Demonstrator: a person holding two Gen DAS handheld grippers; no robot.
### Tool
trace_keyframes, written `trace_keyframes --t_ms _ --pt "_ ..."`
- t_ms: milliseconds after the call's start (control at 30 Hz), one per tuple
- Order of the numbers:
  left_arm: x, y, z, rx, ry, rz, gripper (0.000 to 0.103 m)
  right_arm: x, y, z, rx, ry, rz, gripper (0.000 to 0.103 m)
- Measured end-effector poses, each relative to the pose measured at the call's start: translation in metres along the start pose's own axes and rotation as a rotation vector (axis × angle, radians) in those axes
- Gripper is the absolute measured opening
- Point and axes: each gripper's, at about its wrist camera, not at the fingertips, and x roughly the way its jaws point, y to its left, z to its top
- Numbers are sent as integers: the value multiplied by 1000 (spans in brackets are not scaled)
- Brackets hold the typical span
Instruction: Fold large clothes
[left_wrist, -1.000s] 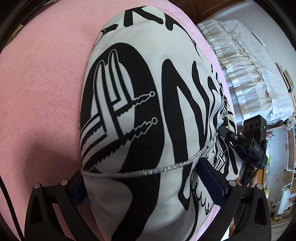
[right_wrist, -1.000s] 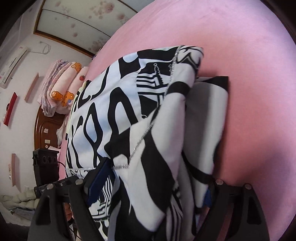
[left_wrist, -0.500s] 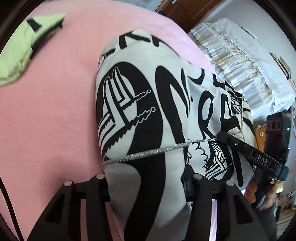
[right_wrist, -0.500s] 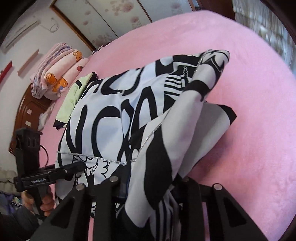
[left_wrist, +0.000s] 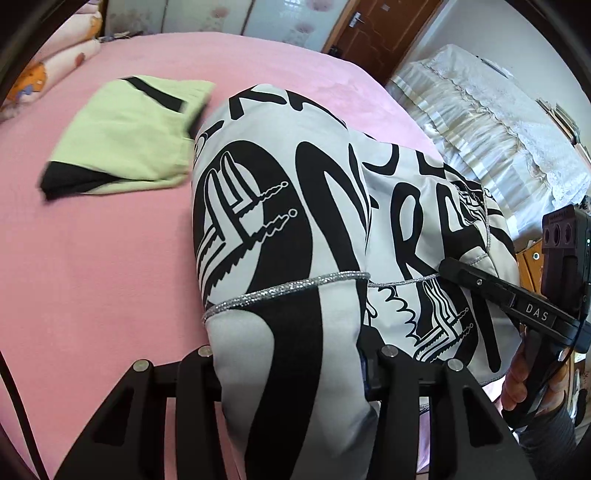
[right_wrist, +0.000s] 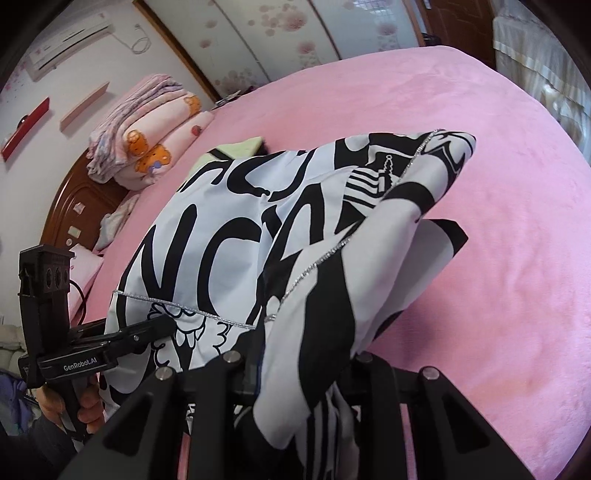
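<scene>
A large white garment with bold black lettering and a silver trim line (left_wrist: 280, 221) hangs bunched over the pink bed (left_wrist: 92, 277). My left gripper (left_wrist: 291, 369) has a thick fold of it between its jaws, which are still closing, and the pads press on the cloth. My right gripper (right_wrist: 295, 365) is shut on another bunch of the same garment (right_wrist: 229, 236). Each gripper shows in the other's view: the right gripper (left_wrist: 454, 269) pinches the trimmed edge, and the left gripper (right_wrist: 162, 325) does the same. The near end of the garment is raised off the bed.
A folded pale green garment with black trim (left_wrist: 129, 129) lies on the bed beyond the lifted one. Rolled pink blankets (right_wrist: 147, 129) rest against a dark wooden headboard (right_wrist: 74, 199). White lace-covered furniture (left_wrist: 480, 110) stands beside the bed. A hand (left_wrist: 517, 380) holds the right gripper.
Both grippers went from wide open around the cloth to closed on it, then rose and pulled back. The garment lifted with them, and the green garment came into view.
</scene>
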Motion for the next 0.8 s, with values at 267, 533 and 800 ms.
trace_keyframes --t_ms 267,533,800 --pt "-67 89 16 -4 -21 87 44 47 95 27 -57 0 80 25" --pt "-91 166 68 29 -56 140 44 104 157 79 -74 -8 129 25" --pt "-86 229 180 69 -132 136 44 166 173 186 -49 -97 165 25"
